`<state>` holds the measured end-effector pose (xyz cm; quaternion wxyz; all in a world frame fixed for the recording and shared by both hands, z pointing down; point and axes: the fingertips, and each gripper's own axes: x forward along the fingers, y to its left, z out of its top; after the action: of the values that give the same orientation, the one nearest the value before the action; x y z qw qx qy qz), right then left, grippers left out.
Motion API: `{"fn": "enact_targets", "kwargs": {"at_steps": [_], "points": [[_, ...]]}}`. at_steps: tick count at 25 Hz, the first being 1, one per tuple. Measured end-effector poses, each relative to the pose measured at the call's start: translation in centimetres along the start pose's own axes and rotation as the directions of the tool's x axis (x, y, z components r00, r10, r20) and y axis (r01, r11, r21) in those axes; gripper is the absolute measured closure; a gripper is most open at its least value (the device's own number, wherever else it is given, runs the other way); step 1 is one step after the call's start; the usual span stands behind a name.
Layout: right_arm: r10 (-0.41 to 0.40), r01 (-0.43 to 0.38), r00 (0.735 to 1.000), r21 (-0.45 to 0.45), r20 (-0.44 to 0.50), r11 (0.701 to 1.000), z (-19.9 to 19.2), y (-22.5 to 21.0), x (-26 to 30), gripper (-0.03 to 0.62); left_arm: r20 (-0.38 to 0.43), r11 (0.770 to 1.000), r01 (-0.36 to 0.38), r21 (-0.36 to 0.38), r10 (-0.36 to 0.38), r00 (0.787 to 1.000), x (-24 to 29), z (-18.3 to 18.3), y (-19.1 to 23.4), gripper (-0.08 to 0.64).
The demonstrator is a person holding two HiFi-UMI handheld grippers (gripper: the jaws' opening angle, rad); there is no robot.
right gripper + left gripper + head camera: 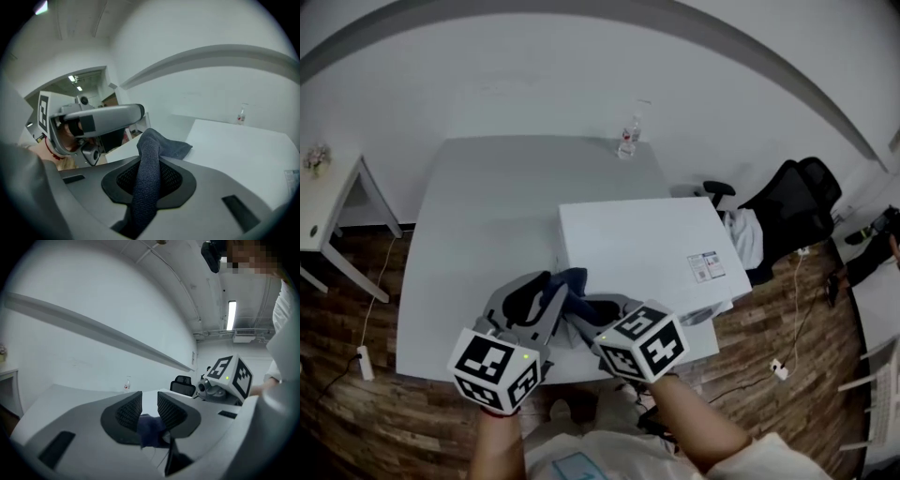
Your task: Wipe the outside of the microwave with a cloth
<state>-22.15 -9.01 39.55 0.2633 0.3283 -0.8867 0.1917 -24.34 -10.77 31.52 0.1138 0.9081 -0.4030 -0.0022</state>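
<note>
At the table's (487,225) near edge, seven o'clock of the white microwave (637,248), the right gripper's (149,165) jaws clamp a dark blue cloth (574,283). The left gripper's (150,409) jaws pinch its corner. Best spread it taut before pressing it flat on the casing.

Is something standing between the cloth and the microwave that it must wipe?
Nothing visible does. The cloth, clamped in the right gripper, is close beside the near left corner of the microwave; the bottle stands far back on the table.
</note>
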Motion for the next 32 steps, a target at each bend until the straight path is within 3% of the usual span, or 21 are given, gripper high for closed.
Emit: {"fn": "enact_targets", "kwargs": {"at_steps": [2,5,9,13,18,22,28,32], "points": [[0.068,-0.069,0.997,-0.056,-0.025,0.996,1.4,0.3,0.2,0.518,0.014,0.999,-0.036,-0.013,0.036,0.999,-0.9,0.1,1.1,0.457],[0.097,-0.125,0.988,-0.260,-0.118,0.958,4.1,-0.6,1.2,0.518,0.032,0.996,-0.085,-0.030,0.086,0.996,-1.9,0.1,2.4,0.457],[0.085,-0.238,0.950,-0.521,-0.300,0.820,6.5,-1.6,3.8,0.518,0.033,0.987,-0.148,-0.063,0.150,0.988,-2.8,-0.6,3.8,0.457],[0.028,-0.363,0.884,-0.649,-0.466,0.669,7.5,-2.6,6.8,0.518,0.013,0.981,-0.177,-0.082,0.179,0.984,-2.5,-1.4,4.1,0.457],[-0.055,-0.511,0.772,-0.670,-0.633,0.539,6.3,-3.0,10.1,0.518,-0.007,0.977,-0.196,-0.088,0.196,0.980,-1.8,-2.6,5.0,0.457],[-0.131,-0.608,0.659,-0.627,-0.741,0.486,4.7,-3.9,11.5,0.518,-0.028,0.979,-0.191,-0.075,0.190,0.981,-1.1,-3.9,5.6,0.457],[-0.225,-0.712,0.514,-0.558,-0.828,0.426,3.6,-5.3,13.0,0.518,-0.070,0.973,-0.204,-0.103,0.198,0.978,-0.3,-6.2,7.2,0.457],[-0.277,-0.758,0.455,-0.532,-0.846,0.378,2.7,-5.8,14.3,0.518,-0.104,0.968,-0.211,-0.139,0.198,0.975,0.8,-7.6,7.9,0.457]]}}
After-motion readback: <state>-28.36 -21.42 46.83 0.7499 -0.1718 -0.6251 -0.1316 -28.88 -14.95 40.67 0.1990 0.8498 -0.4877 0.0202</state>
